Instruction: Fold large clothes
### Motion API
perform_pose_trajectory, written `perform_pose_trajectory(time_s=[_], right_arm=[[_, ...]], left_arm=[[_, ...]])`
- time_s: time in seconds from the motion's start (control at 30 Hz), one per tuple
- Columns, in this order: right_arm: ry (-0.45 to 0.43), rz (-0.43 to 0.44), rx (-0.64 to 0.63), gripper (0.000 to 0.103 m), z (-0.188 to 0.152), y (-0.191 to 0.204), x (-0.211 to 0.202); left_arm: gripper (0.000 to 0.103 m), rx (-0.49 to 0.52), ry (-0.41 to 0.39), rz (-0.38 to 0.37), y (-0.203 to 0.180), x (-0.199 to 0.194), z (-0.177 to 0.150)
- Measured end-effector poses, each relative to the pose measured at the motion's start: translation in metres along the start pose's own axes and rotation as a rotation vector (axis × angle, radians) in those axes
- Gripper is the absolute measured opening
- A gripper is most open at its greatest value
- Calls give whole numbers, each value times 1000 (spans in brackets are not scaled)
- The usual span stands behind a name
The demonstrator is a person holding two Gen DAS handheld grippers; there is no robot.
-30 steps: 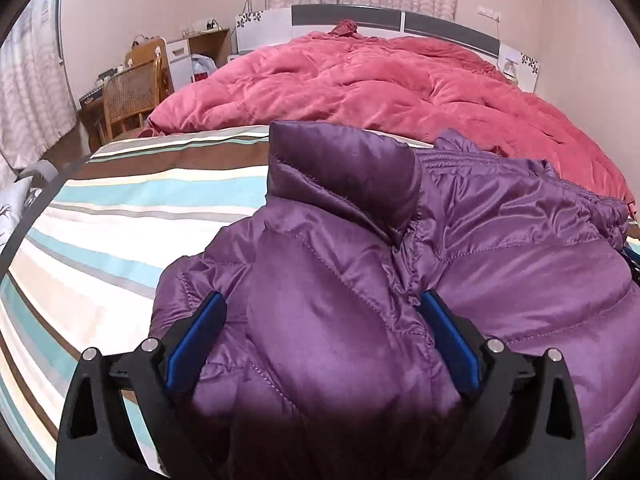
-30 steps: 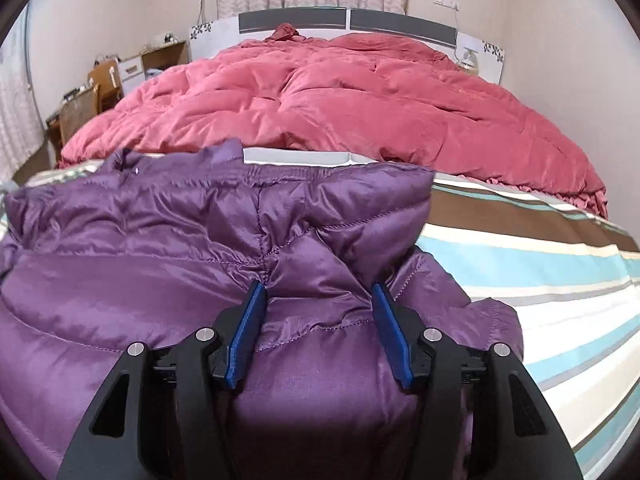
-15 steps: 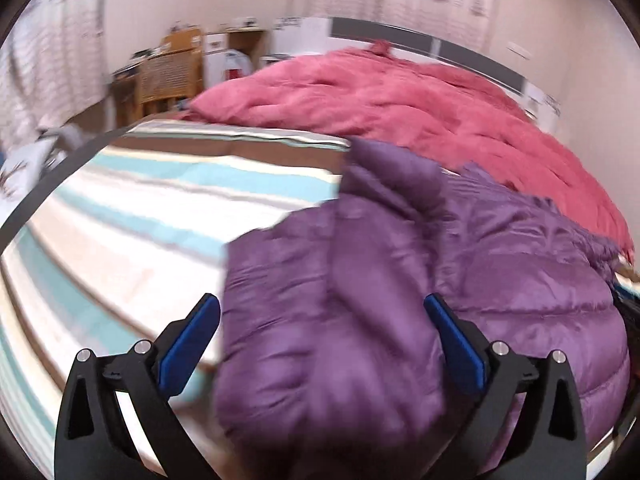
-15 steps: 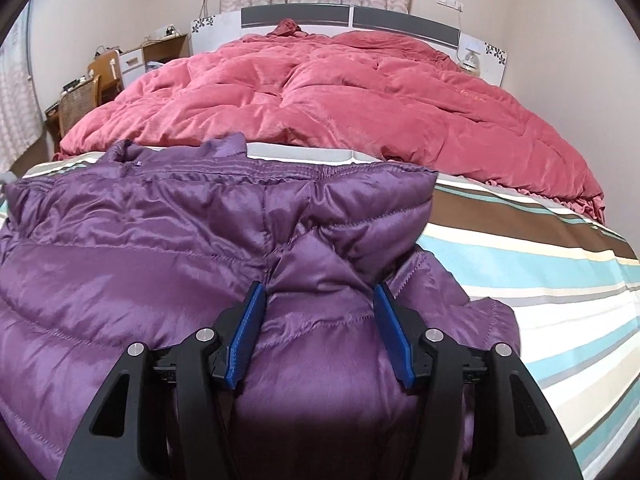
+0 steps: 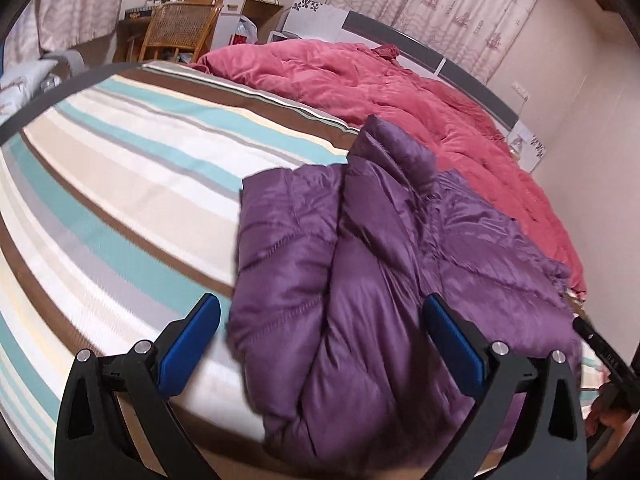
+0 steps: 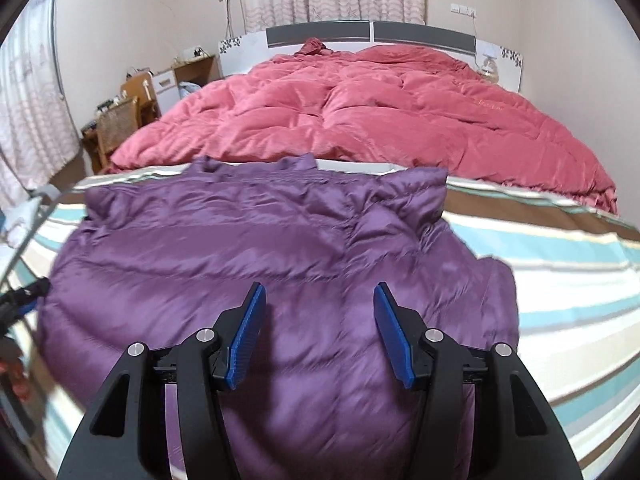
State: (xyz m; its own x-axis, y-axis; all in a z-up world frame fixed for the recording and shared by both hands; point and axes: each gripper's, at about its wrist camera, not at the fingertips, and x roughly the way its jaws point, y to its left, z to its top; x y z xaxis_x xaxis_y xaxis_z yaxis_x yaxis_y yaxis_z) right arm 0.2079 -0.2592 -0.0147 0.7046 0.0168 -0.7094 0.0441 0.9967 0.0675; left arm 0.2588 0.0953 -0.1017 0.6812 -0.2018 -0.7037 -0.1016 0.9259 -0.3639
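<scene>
Left claw (image 5: pixel 320 320) and right claw (image 6: pixel 318 300), both spread wide and gripping nothing, hover over a purple jacket (image 6: pixel 260 256).
The jacket lies folded on a striped bed (image 5: pixel 120 184); a red quilt (image 6: pixel 380 120) is heaped beyond.

Purple puffer jacket (image 6: pixel 248 248) folded, lying flat on striped bed sheet (image 6: pixel 560 288)

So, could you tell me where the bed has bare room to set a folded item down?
Bare striped sheet lies left of the purple jacket, and more on its other side. Beyond it, the red duvet crowds the bed.
</scene>
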Motion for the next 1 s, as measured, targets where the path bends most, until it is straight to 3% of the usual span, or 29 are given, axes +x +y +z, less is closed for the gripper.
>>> perform_pose_trajectory(time_s=[0.07, 0.13, 0.27, 0.37, 0.53, 0.77, 0.83, 0.9, 1.0], right_arm=[[3, 32, 19, 56, -6, 5, -8], [-2, 70, 30, 50, -13, 12, -17], [7, 139, 34, 28, -22, 27, -26], [6, 178, 24, 18, -25, 39, -29], [22, 204, -31, 18, -26, 60, -25], [124, 188, -64, 12, -36, 72, 9], [145, 181, -79, 11, -41, 73, 21], [154, 182, -73, 11, -44, 72, 32], [162, 193, -43, 11, -45, 70, 35]], left_arm=[[100, -9, -1, -22, 3, -7, -5], [96, -15, 11, -45, 8, -10, -9], [83, -29, 36, -50, 13, -8, -9], [81, -68, 48, -74, 19, -5, -9], [80, -123, 73, -124, 20, 6, -14], [80, -161, 67, -164, 19, 18, -17], [75, -179, 72, -203, 19, 20, -19], [63, -227, 79, -248, 21, 23, -20], [56, -297, 71, -287, 25, 27, -22]])
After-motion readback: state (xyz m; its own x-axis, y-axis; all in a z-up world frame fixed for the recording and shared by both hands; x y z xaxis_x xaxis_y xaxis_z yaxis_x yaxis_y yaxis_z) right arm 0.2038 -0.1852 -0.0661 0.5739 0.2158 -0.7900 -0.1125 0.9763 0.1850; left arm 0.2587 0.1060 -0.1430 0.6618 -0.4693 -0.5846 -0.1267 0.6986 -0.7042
